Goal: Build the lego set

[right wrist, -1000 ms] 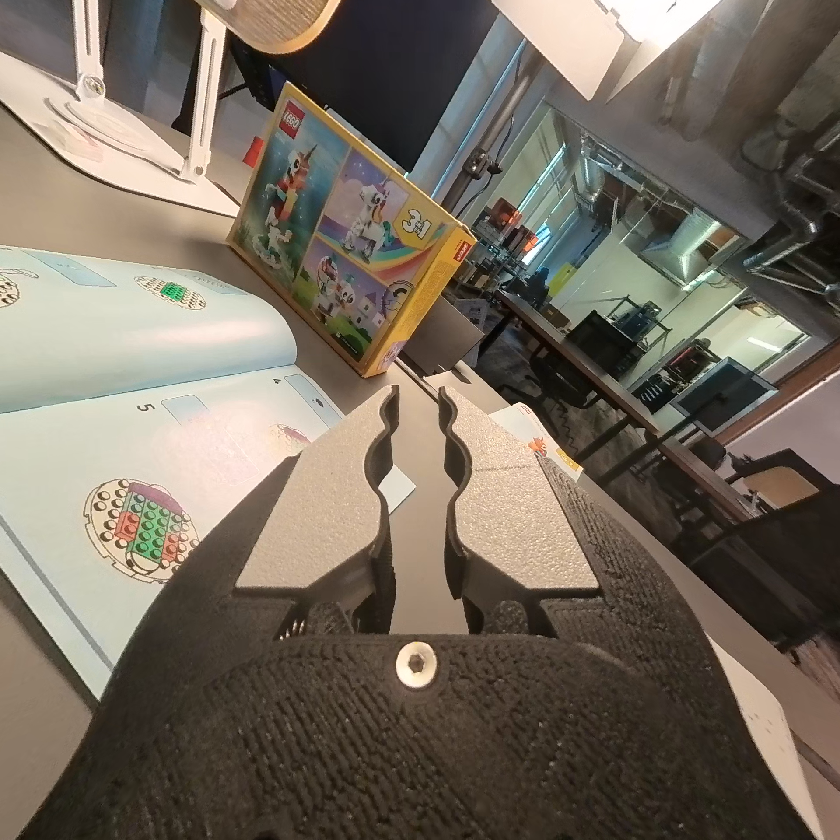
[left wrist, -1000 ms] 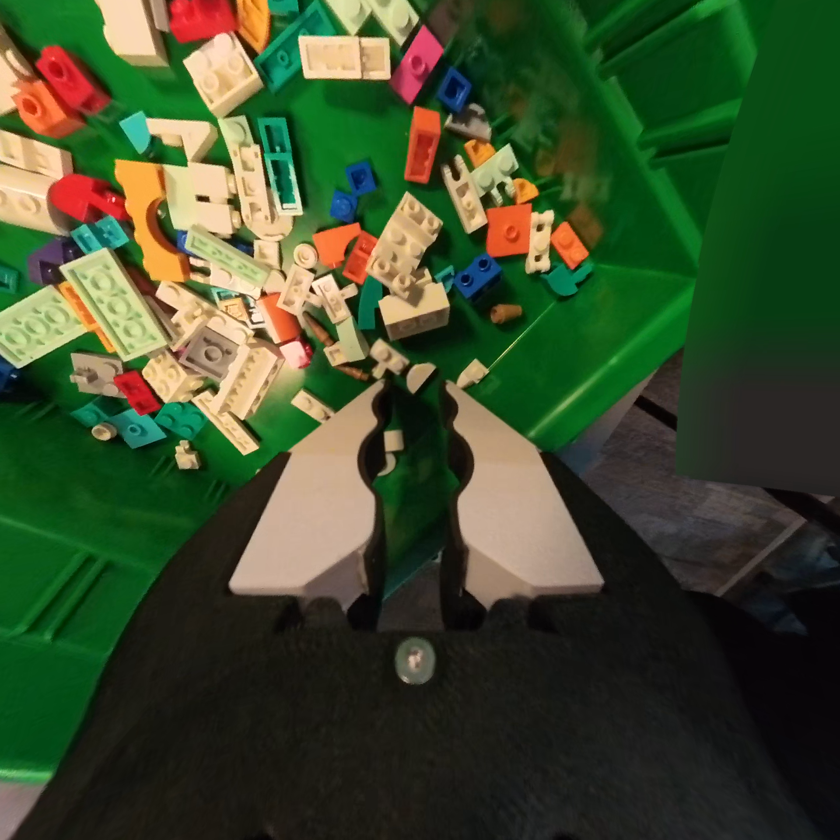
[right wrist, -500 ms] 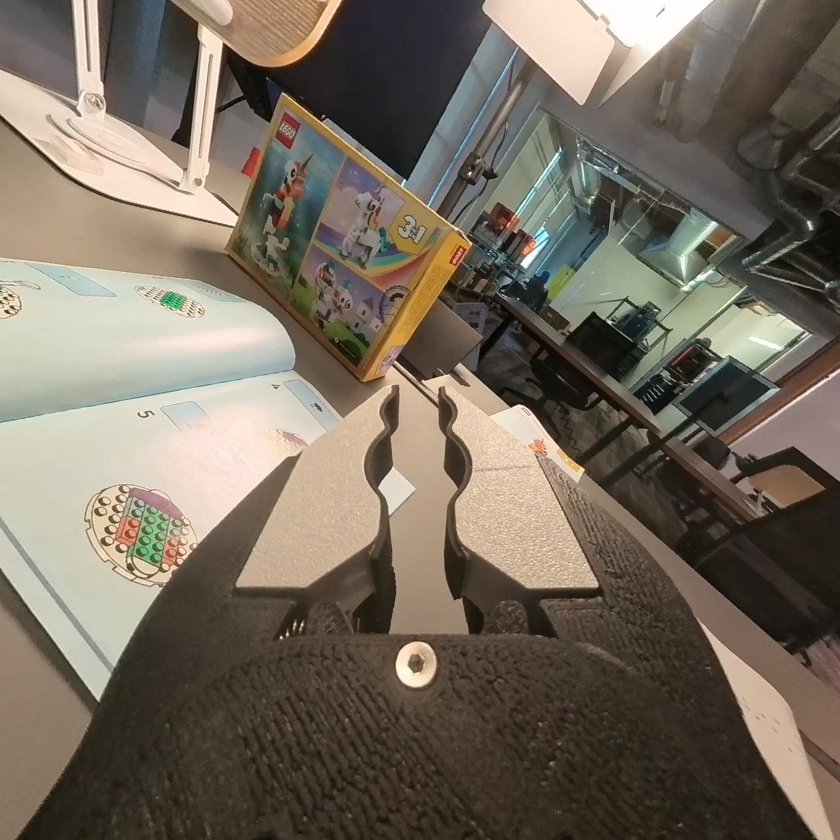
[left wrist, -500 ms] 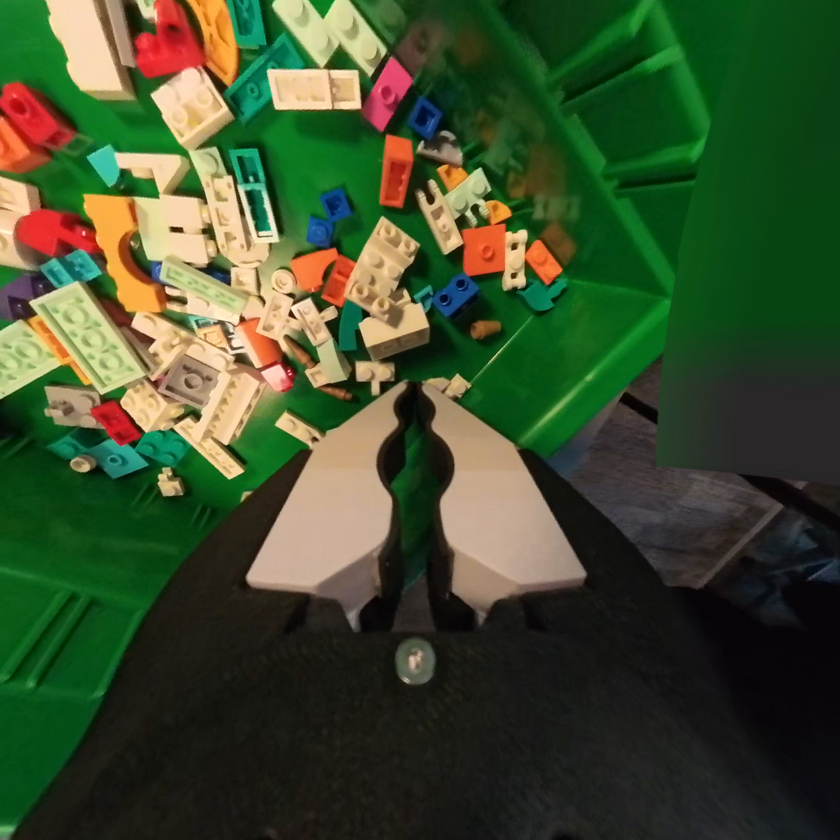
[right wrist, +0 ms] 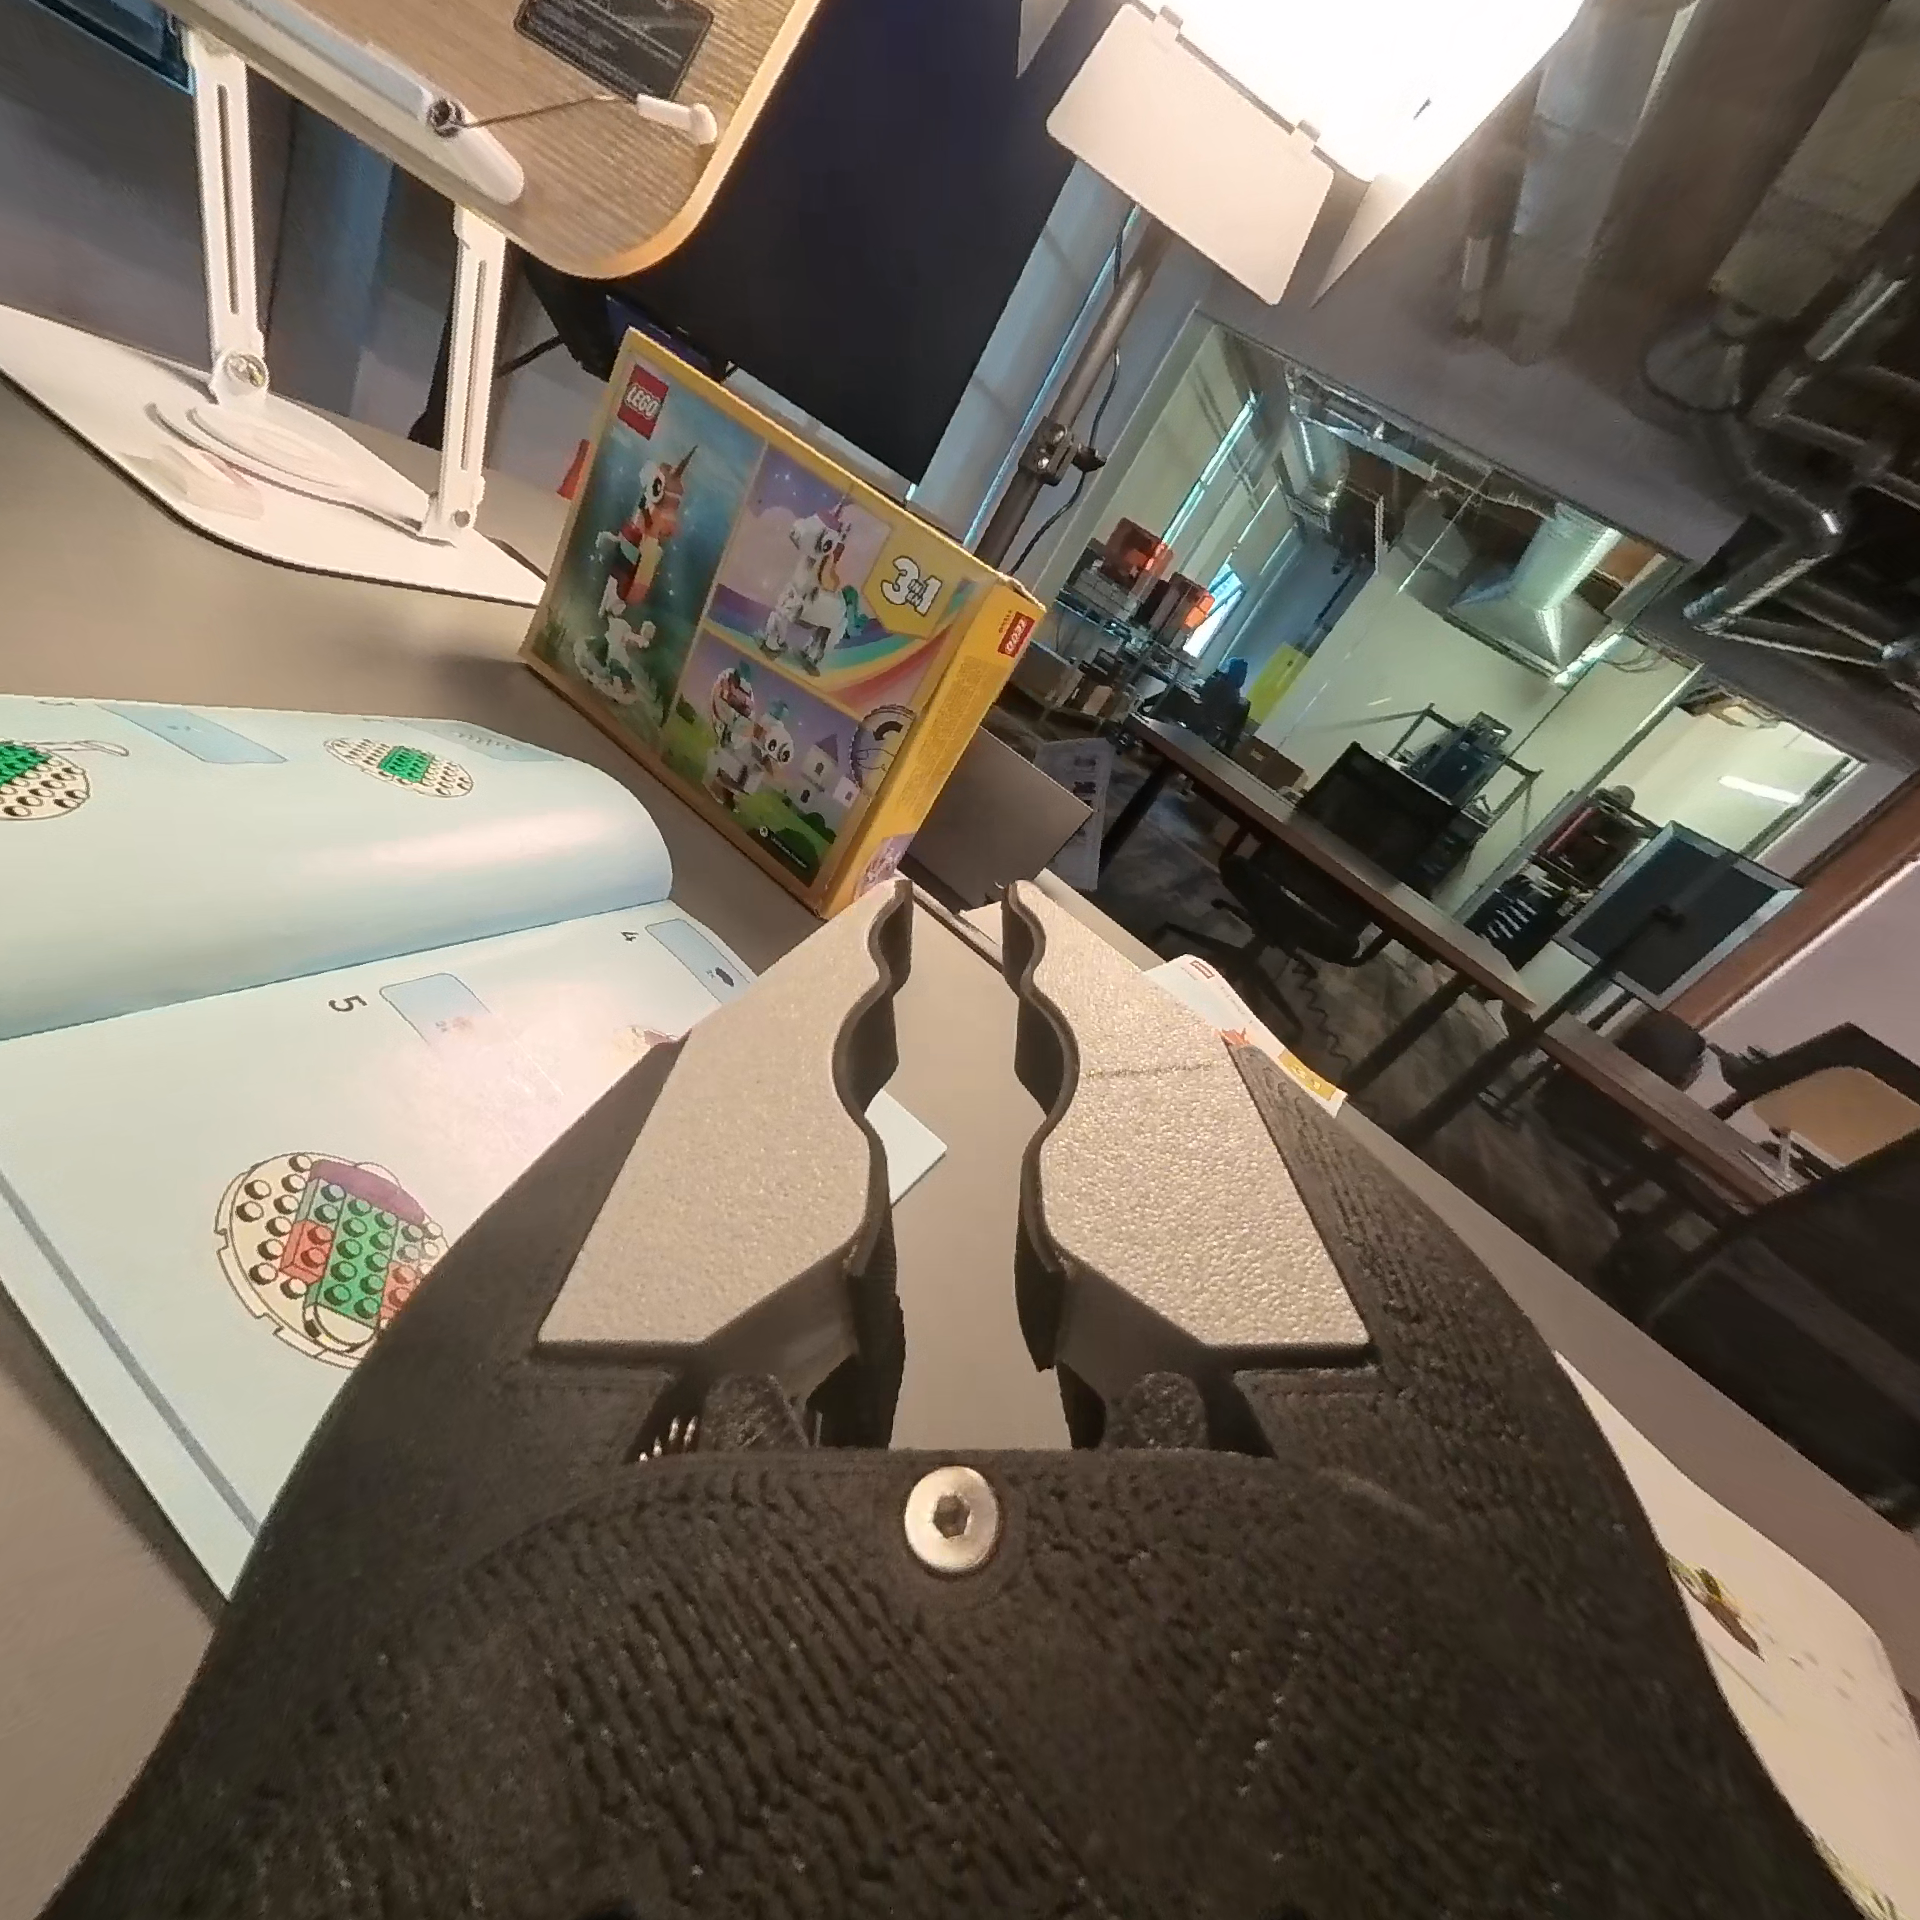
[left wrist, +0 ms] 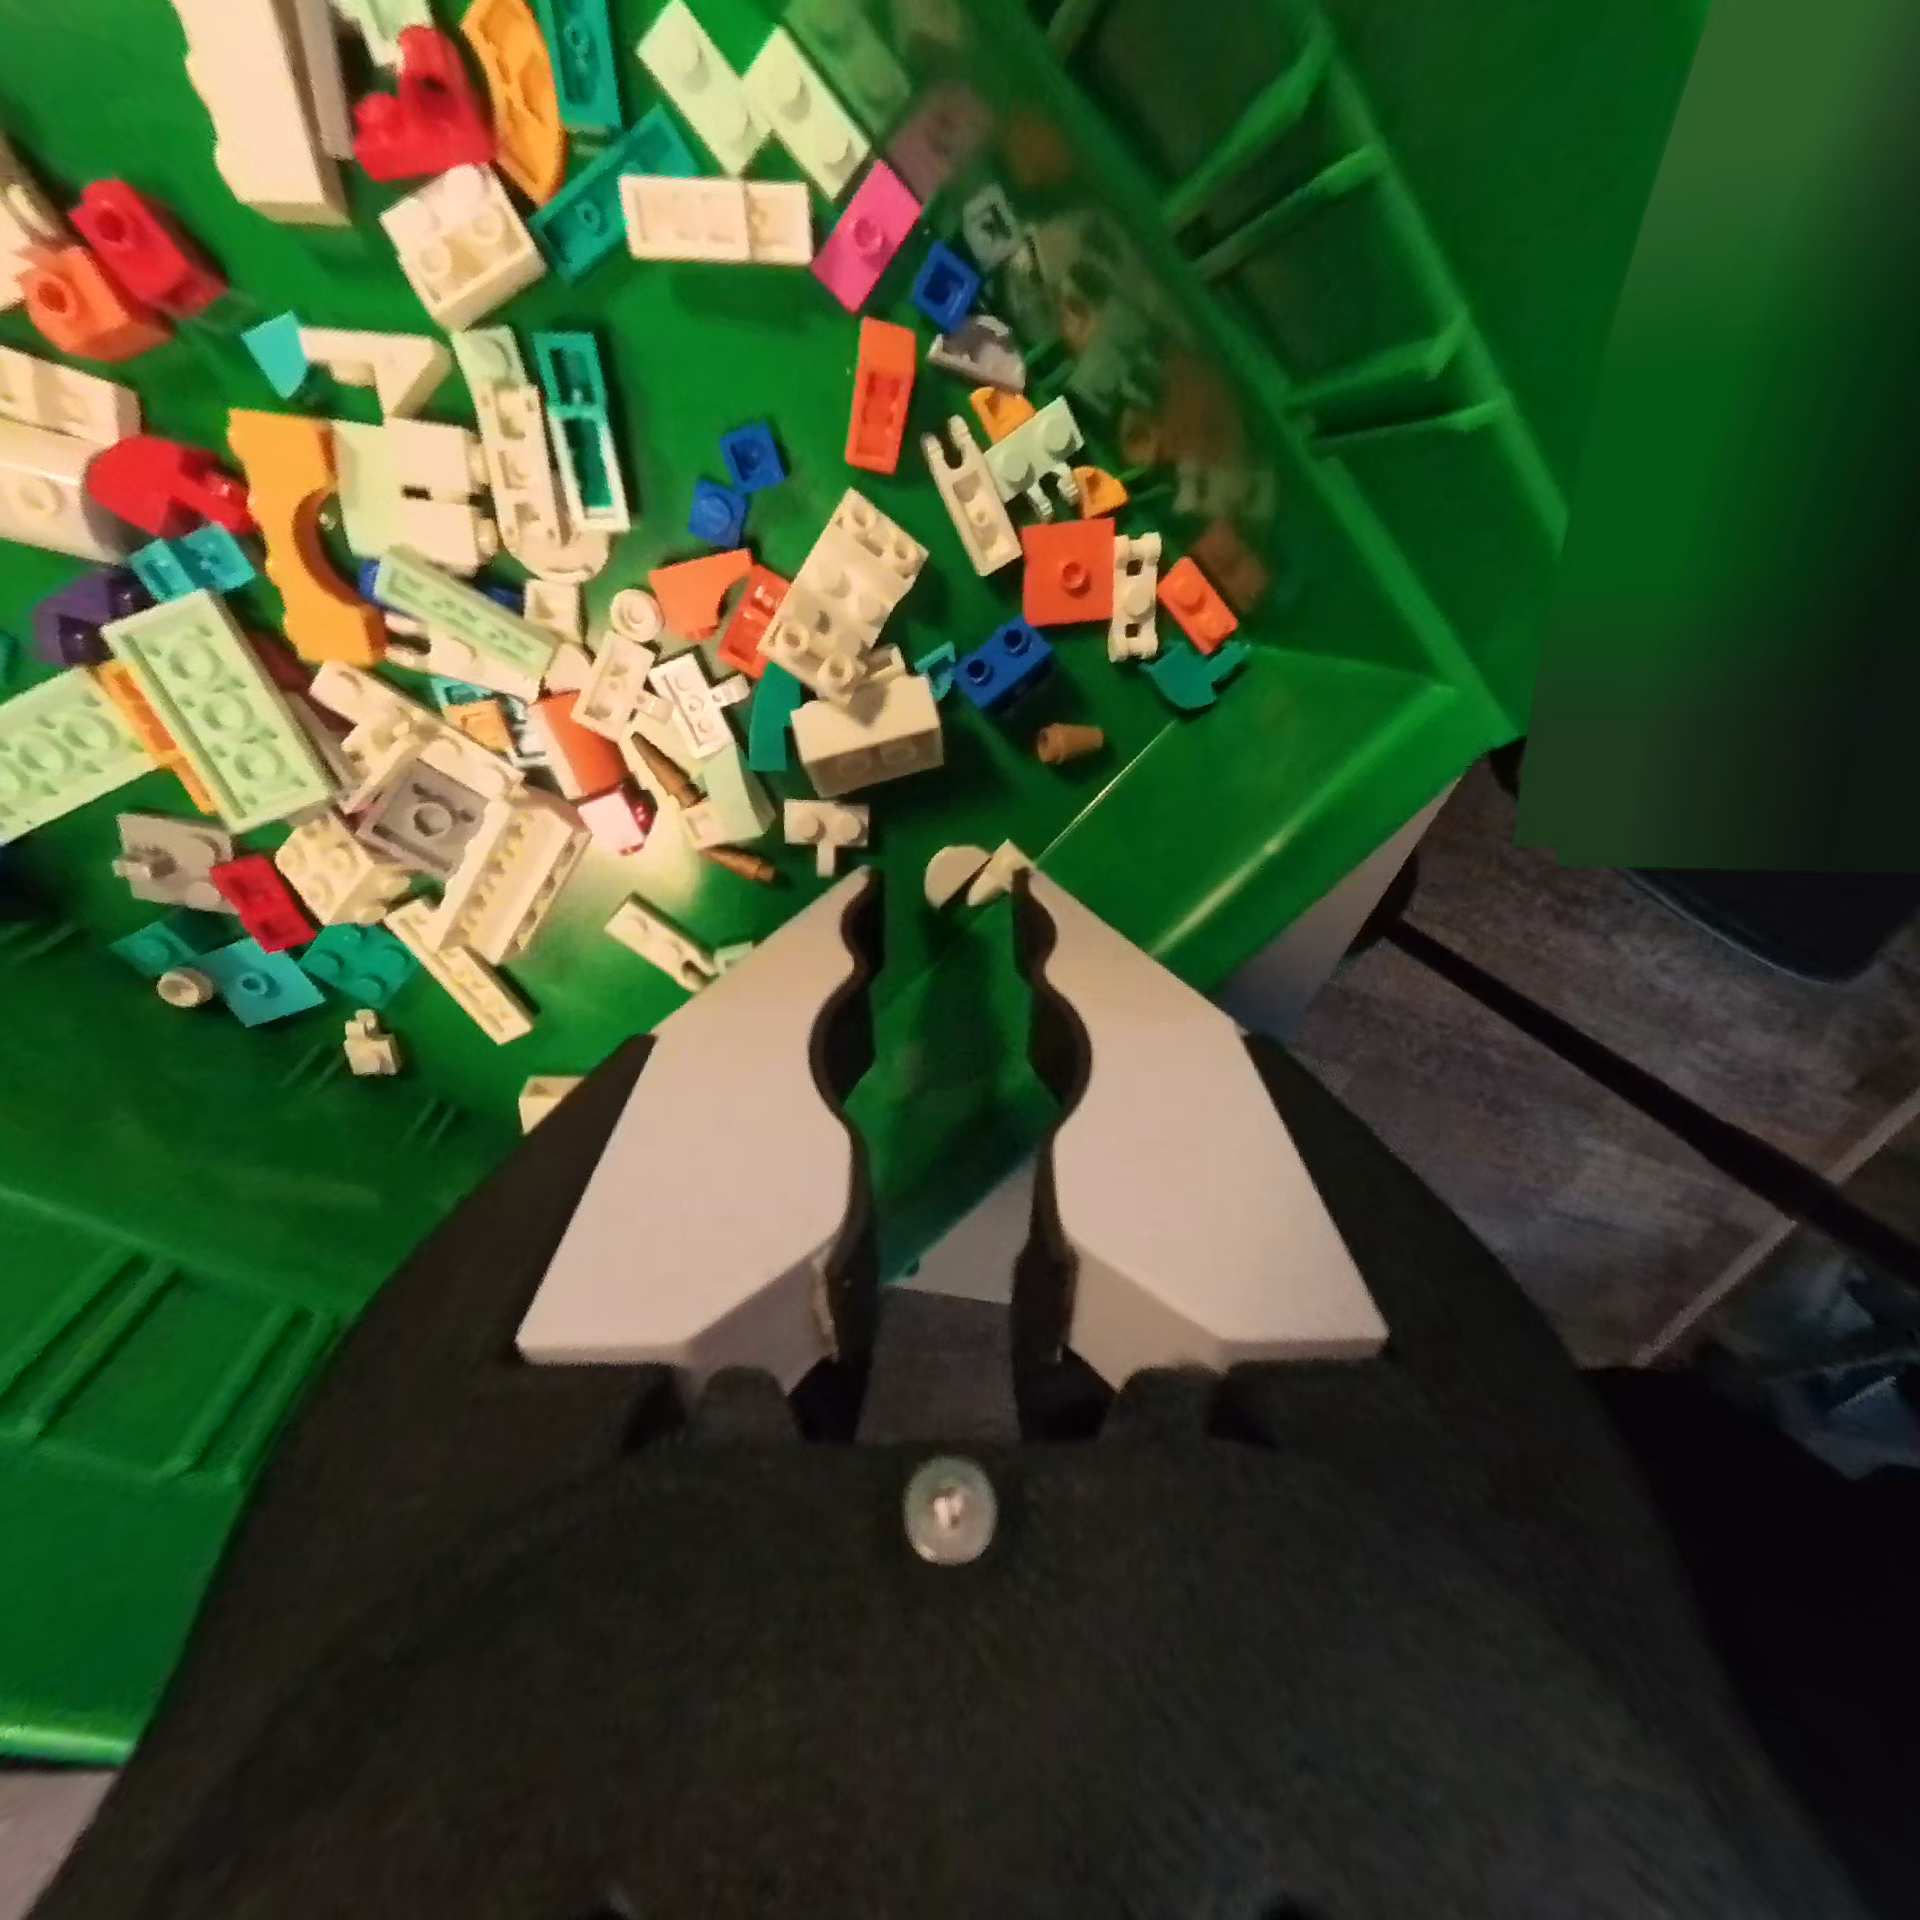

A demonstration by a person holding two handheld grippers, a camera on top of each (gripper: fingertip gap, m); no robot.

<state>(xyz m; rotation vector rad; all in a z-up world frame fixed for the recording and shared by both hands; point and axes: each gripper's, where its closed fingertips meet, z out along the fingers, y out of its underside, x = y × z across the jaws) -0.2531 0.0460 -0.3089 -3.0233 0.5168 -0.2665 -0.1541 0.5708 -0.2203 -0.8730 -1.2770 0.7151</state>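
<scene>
The left gripper (left wrist: 945, 883), jaws apart and empty, hangs over the green tray (left wrist: 1278, 748), the small white pieces (left wrist: 961, 871) lying just beyond its tips.

Loose bricks (left wrist: 582, 644) in tray (left wrist: 1278, 790); box (right wrist: 769, 634) behind booklet (right wrist: 312, 935).

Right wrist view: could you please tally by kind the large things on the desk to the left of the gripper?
Open booklet: 1
Box: 1
White stand: 1
Total: 3
</scene>
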